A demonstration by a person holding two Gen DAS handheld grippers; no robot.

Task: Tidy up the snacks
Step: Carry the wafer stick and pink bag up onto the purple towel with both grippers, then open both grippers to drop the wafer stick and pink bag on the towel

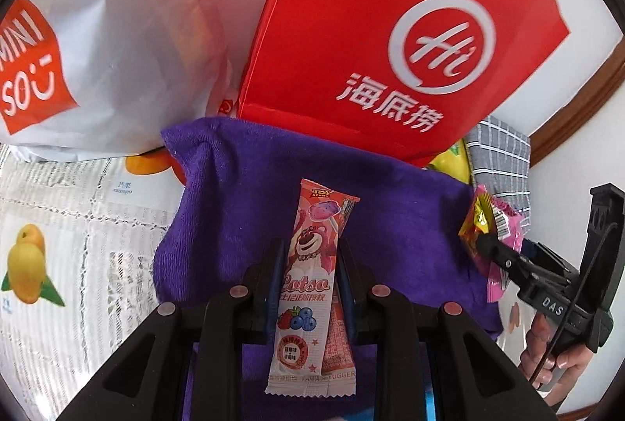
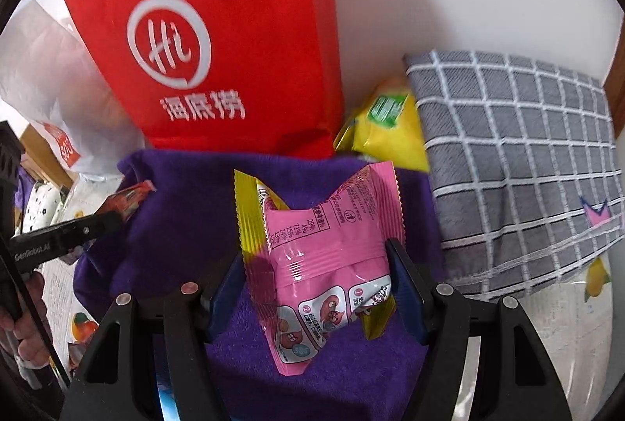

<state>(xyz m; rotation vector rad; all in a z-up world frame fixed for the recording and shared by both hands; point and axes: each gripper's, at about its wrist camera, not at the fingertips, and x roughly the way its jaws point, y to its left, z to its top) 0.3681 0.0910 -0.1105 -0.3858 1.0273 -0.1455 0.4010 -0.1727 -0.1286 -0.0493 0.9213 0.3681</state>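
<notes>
Two snack packets are in grip at this moment, one per hand. The left hand-held gripper (image 1: 310,264) is clenched on a long pink Lotso packet (image 1: 308,288), its blue-padded fingers (image 1: 276,264) pressing the wrapper's two long edges while the packet points away over a purple towel (image 1: 390,206). The right hand-held gripper (image 2: 318,276) grasps a pink packet (image 2: 328,249) together with a yellow-edged wrapper (image 2: 244,210) tucked behind it; both fingers press the bundle's sides, and it too hangs above the purple towel. In the left wrist view the right hand-held gripper shows at the right edge with a person's hand (image 1: 554,362) wrapped around its handle.

Behind the towel stands a red paper bag (image 2: 218,42) with a white "Hi" logo, and to its left a white Miniso bag (image 1: 109,42). A yellow snack pouch (image 2: 390,132) lies between the red bag and a grey checked cloth (image 2: 515,155), partly tucked under the cloth. The worktop (image 1: 70,218) carries a covering printed with fruit pictures.
</notes>
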